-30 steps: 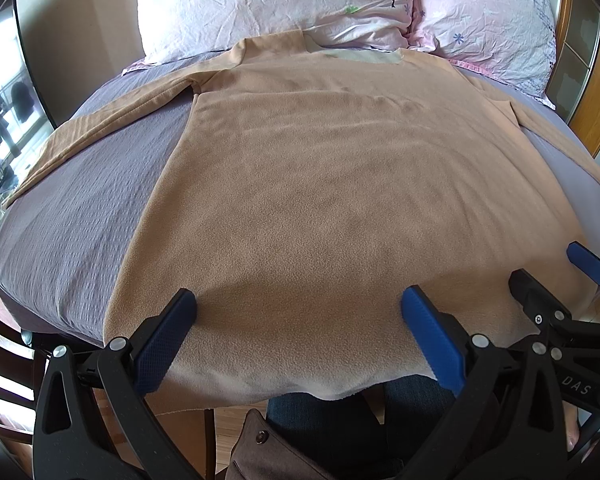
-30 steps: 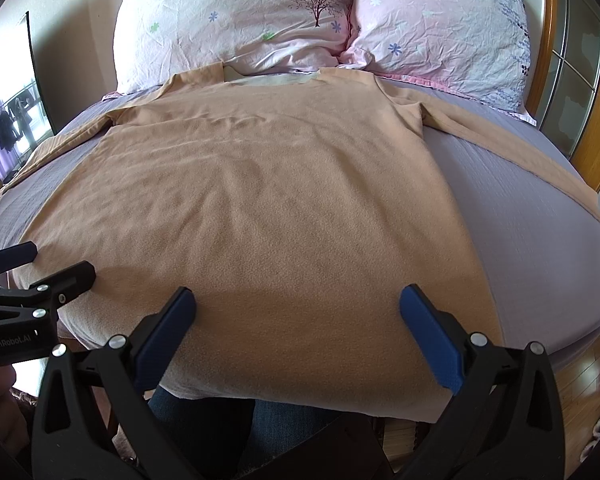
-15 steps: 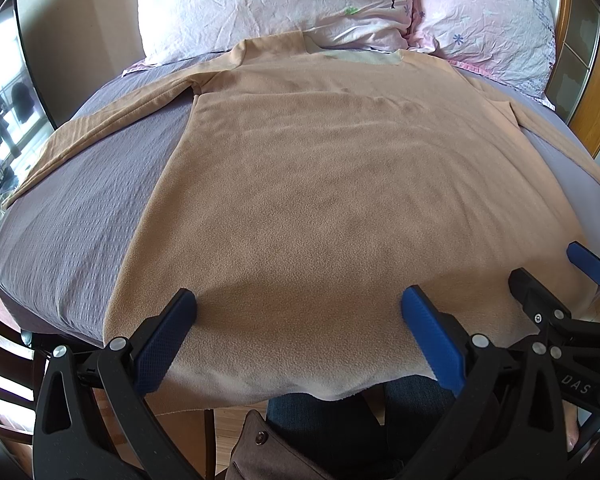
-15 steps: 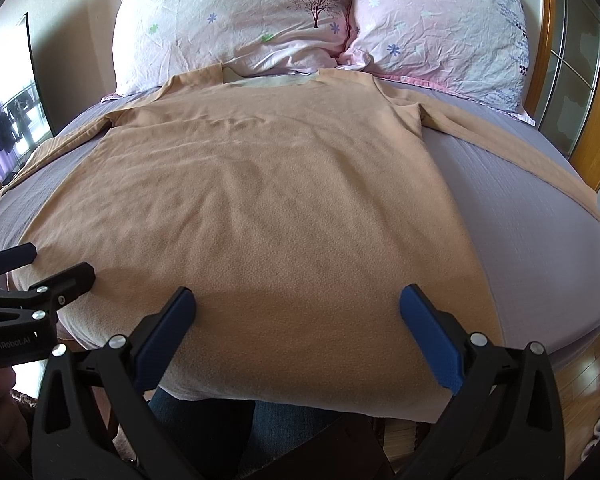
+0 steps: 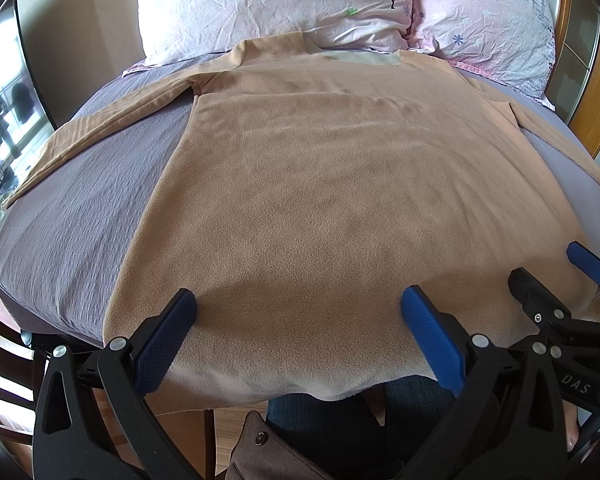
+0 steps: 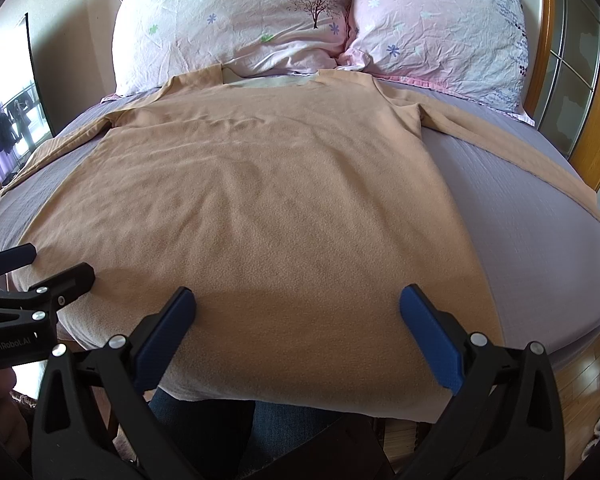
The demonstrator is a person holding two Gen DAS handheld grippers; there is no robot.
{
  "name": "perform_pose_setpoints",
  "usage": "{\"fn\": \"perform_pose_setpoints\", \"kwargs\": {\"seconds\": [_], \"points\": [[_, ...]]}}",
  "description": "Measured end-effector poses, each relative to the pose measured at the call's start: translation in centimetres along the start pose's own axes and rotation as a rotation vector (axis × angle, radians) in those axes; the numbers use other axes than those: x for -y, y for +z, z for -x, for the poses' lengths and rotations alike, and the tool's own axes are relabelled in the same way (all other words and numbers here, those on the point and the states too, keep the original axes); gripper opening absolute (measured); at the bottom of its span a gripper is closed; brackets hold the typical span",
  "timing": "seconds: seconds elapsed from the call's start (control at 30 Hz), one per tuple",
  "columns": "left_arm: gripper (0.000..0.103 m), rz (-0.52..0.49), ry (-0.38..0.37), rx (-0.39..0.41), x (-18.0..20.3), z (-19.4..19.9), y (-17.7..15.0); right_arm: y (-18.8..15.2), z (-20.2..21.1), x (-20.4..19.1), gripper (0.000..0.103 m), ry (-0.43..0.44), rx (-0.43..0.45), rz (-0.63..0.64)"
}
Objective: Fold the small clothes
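Observation:
A tan long-sleeved fleece top (image 5: 332, 184) lies flat on the bed, collar toward the pillows, sleeves spread out to both sides, hem hanging over the near edge. It also shows in the right wrist view (image 6: 268, 200). My left gripper (image 5: 298, 312) is open and empty, hovering over the hem's left half. My right gripper (image 6: 298, 312) is open and empty over the hem's right half. The right gripper shows at the right edge of the left wrist view (image 5: 560, 280). The left gripper shows at the left edge of the right wrist view (image 6: 40, 268).
The bed has a lilac sheet (image 6: 540, 216) and two pink floral pillows (image 6: 236, 20) at the head. A wooden headboard frame (image 6: 596, 92) stands at the right. A window (image 5: 4, 128) is at the left. The person's jeans-clad legs (image 5: 320, 424) are under the hem.

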State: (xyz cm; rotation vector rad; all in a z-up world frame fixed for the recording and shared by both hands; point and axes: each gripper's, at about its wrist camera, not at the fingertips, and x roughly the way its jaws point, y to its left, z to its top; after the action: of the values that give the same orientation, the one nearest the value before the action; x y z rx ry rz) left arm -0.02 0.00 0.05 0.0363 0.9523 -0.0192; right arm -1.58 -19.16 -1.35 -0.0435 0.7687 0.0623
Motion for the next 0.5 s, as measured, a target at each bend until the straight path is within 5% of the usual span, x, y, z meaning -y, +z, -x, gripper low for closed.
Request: {"fn": "perform_pose_setpoints", "kwargs": {"seconds": [0.5], "points": [[0.102,-0.002,-0.001,-0.005,-0.01,-0.05,0.06,0.07,0.01,0.00,0.101,0.000,-0.003,0.003]]}}
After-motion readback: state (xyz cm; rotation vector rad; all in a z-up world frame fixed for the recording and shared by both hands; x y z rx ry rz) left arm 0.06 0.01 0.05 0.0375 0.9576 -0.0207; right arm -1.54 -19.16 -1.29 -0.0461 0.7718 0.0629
